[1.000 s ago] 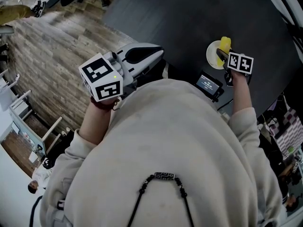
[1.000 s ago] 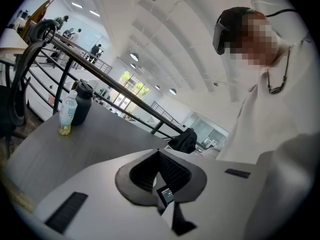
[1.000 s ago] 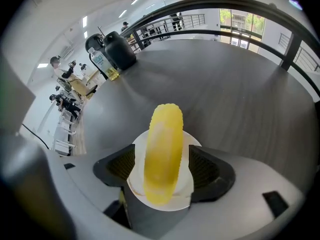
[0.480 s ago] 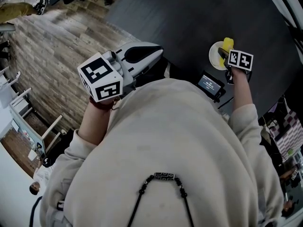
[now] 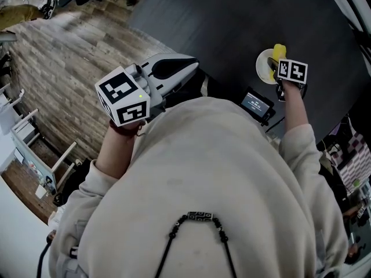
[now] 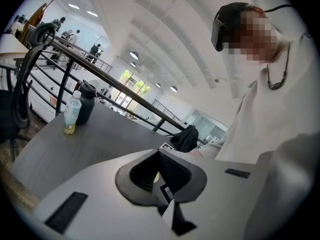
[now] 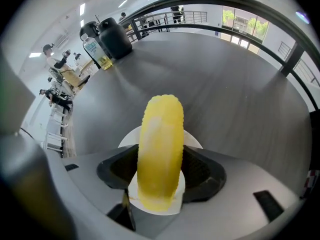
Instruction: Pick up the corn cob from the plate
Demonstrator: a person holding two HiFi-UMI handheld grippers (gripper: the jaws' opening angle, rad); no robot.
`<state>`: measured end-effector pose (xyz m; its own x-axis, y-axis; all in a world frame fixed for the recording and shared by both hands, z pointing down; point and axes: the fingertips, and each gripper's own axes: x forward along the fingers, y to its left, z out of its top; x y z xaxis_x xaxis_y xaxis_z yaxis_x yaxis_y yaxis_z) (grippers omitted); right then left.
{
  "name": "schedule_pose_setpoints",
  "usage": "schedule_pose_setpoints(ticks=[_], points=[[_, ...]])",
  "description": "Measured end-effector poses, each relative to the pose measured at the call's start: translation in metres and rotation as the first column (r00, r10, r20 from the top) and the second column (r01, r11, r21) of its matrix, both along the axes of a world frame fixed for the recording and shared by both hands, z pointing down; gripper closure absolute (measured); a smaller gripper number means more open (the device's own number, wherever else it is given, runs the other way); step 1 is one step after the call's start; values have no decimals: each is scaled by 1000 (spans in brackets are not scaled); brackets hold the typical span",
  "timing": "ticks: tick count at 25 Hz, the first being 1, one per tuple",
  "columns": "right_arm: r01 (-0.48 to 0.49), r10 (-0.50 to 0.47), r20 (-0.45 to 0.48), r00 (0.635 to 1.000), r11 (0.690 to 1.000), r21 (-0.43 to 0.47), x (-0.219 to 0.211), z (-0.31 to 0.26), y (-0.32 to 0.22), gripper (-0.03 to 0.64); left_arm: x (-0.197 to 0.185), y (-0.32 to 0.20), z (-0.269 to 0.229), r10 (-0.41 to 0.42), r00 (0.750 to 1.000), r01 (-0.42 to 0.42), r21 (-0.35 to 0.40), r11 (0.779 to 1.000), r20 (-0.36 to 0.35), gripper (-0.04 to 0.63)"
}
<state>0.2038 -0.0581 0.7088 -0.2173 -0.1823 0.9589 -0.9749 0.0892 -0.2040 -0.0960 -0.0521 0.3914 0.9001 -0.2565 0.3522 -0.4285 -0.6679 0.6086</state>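
A yellow corn cob (image 7: 161,134) lies on a small white plate (image 7: 129,138) on the dark table. My right gripper (image 7: 160,170) points steeply down over it. Its jaws have just been closing, and the dark pads (image 7: 200,166) now sit against both sides of the cob. In the head view the cob (image 5: 279,52) and plate (image 5: 262,69) show at the upper right, partly hidden by the right gripper (image 5: 275,68) and its marker cube. My left gripper (image 5: 193,66) is held up in front of the person's chest, away from the plate, with its jaws (image 6: 159,153) together and empty.
A clear bottle (image 7: 95,51) and a dark flask (image 7: 115,36) stand at the table's far side. A small device with a lit screen (image 5: 255,103) lies near the table's front edge. Wooden floor (image 5: 69,57) lies to the left of the table (image 5: 232,22).
The right hand and its marker cube have shifted slightly up in the picture, over the plate. The left gripper has stayed where it was.
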Motion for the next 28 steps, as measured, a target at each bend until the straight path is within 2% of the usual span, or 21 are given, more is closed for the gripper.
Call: schedule_pose_setpoints(ticks=[1,2,14,28], points=[[6,-5,13,1000,1000,-6,-1,0,0,355,0,-1,1,0,1000,0,-3,1000,-1,594],[6,-6,27,1000,1000,-12,-2,1,0,356,1,-2,3,2,1000,-2,-5,1000,-1,594],[21,-20,74,997,1000,-8,-12,-2,0,359,10,-11,0,37,999,-37,10,999,-4,594],[-4,-1,92,996,998,58,-8,-26,-9,359,24,-22,-8,99,995,-98,40,994,-16,594]])
